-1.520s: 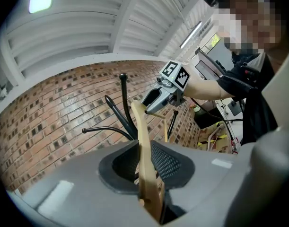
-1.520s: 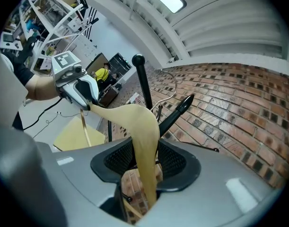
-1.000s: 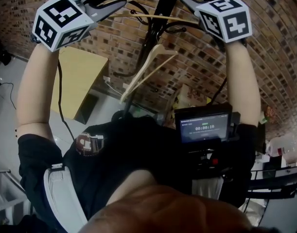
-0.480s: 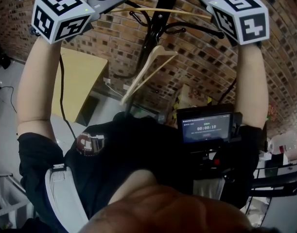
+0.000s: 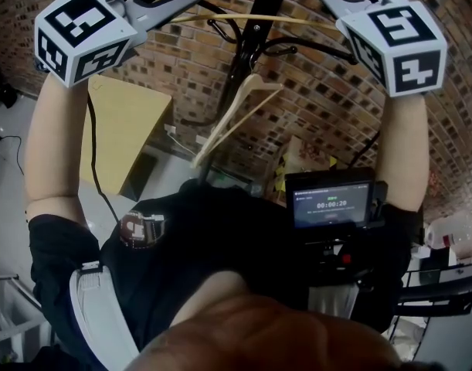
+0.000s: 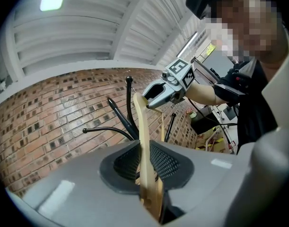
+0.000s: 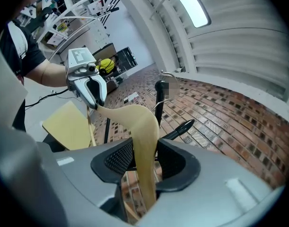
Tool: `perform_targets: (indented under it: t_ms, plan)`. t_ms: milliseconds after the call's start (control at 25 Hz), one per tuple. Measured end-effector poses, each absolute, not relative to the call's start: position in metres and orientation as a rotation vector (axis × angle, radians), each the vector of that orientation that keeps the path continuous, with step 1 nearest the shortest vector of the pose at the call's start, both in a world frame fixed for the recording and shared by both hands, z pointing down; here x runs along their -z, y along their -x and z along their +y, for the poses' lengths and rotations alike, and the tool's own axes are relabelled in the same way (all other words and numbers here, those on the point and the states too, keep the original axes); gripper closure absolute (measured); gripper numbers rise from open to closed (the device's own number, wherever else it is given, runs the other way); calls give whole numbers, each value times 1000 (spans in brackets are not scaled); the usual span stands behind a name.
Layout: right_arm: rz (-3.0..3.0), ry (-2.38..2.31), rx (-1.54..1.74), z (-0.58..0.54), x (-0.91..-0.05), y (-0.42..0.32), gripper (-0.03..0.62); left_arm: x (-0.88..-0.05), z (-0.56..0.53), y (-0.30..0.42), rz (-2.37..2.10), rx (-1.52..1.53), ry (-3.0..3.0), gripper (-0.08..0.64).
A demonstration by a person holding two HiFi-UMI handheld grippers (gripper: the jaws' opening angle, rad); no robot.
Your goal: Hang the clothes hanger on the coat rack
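The left gripper [image 6: 145,168] has its jaws pressed together on one end of the wooden clothes hanger [image 6: 140,122]. The thin edge of the wood sits between the two black pads, and from there the hanger arm goes up and away. The right gripper [image 7: 143,168] has its jaws set wider, but they also pinch the hanger: here the broad, flat side of the other end fills the gap between the pads. In each gripper view the opposite gripper shows at the far end of the wood, so the hanger is carried between the two.

In the head view both grippers are held high at the top edge of the picture, and the hanger's lower bar runs nearly level between them. It crosses in front of the pole of the black coat rack [image 5: 247,45], close to the rack's curved hooks. In the right gripper view a thin metal hook shows near the top of the pole; whether it rests on the rack cannot be told.

Lower on the rack a second hanger [image 5: 236,114], also of pale wood, hangs tilted. Behind the rack stands a brick wall [image 5: 328,99]. To the left and below is a pale wooden table [image 5: 127,122]. On the person's chest a small screen [image 5: 332,205] is lit.
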State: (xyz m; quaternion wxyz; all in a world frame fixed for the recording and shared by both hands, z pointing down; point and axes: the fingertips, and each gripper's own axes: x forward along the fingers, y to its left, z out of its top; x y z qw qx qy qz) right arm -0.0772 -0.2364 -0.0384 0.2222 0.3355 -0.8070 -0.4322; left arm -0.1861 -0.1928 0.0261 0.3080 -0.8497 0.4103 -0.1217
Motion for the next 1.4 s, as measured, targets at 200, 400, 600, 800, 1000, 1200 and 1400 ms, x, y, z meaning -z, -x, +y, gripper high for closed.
perform_targets:
  t_ms: [200,400,600,800,1000,1200,1400]
  plan:
    - [-2211,-939,1170,-246,31,77,414,-33,-195,191,1101,332,2255,500]
    - [-2210,-931,1168,-240,35,76,414,-29,-192,191,1089,312,2273,500]
    - [-2150,-934,1176,-236,38,79,416,-29,-196,190,1071,280,2288,500]
    - [-2051,-935,1129,-249,27,78,416,-41,-209,190,1061,247,2330,502]
    - [-1995,-906,1073,-255,20,78,430,-48,-222,194,1061,230,2355,503]
    - [-1966,-923,1062,-268,22,75,433,-50,-237,191,1052,225,2380,505]
    - [-1951,-932,1040,-281,27,76,454,-45,-255,195,1051,191,2420,509]
